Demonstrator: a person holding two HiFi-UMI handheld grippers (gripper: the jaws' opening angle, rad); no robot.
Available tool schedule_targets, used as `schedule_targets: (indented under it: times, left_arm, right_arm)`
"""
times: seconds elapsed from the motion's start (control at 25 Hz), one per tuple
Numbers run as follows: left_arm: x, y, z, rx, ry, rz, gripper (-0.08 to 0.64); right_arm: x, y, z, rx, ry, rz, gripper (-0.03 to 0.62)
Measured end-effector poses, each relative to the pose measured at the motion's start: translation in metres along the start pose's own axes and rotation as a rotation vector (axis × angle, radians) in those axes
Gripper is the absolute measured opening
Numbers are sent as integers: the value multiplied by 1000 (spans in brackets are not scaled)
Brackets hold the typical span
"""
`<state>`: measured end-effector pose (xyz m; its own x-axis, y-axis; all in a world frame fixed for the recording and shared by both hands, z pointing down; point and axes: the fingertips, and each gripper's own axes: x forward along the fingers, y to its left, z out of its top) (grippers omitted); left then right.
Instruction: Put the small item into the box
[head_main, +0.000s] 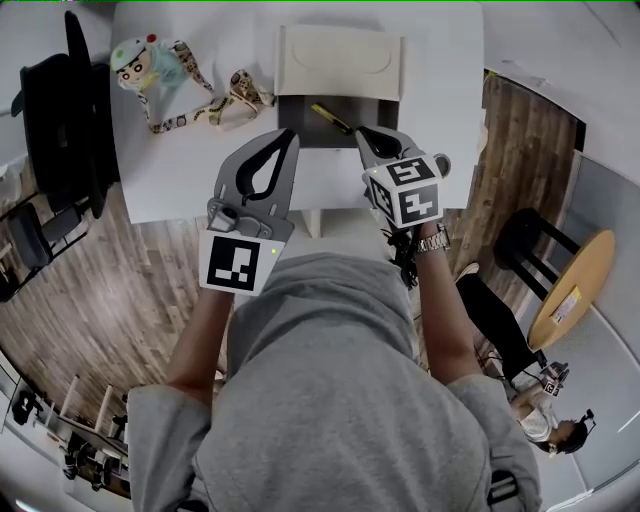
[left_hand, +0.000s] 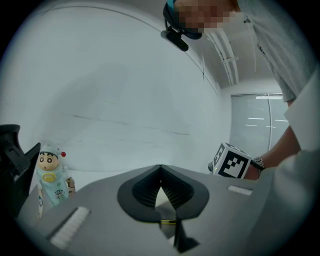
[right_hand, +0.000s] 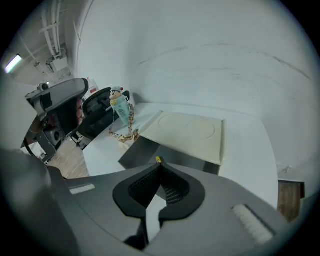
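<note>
Grey and pressed tight together, tips touching with nothing between them: that is how the jaws of the right gripper (right_hand: 160, 164) look. The left gripper (left_hand: 160, 167) is just the same, closed and empty. Just past the right gripper's tips, and lower down, a thin yellow-and-black stick (head_main: 331, 118) lies flat on the floor of the open grey box (head_main: 375, 110). The cream lid (head_main: 340, 62) stands up on the far side of the box. So that stick is already in the box. Far off to the left of the left gripper, out on the white counter (head_main: 180, 170), lies a small toy figure (head_main: 140, 60). A long patterned strap (head_main: 215, 108) curls from it back towards the box. This looks like the small thing that has yet to go in. I think it is light. The figure looks firm and maybe a bit smooth and slippery, and the strap is floppy and will dangle. The best place to pinch is likely across the figure's middle, or where the strap joins it. Then the strap can trail behind and not catch on the box wall.
</note>
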<state>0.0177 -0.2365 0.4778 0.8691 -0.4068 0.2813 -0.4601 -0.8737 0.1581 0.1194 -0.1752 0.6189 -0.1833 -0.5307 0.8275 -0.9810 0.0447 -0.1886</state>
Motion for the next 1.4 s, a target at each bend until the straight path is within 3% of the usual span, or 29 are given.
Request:
schedule_targets:
  times: [0.52, 0.76, 1.16, 1.4]
  left_arm:
    - [-23, -11, 22, 27, -59, -27, 3]
    - [-38, -12, 33, 40, -81, -22, 3]
    - [-64, -4, 61, 11, -199, 45, 3]
    - [-77, 1, 84, 47, -257, 70, 3]
  right_arm:
    - [-60, 23, 32, 116, -264, -30, 15]
    - [-97, 38, 48, 114, -386, -36, 15]
    - [-153, 53, 71, 118, -549, -41, 15]
    - [-186, 63, 96, 78, -649, -54, 15]
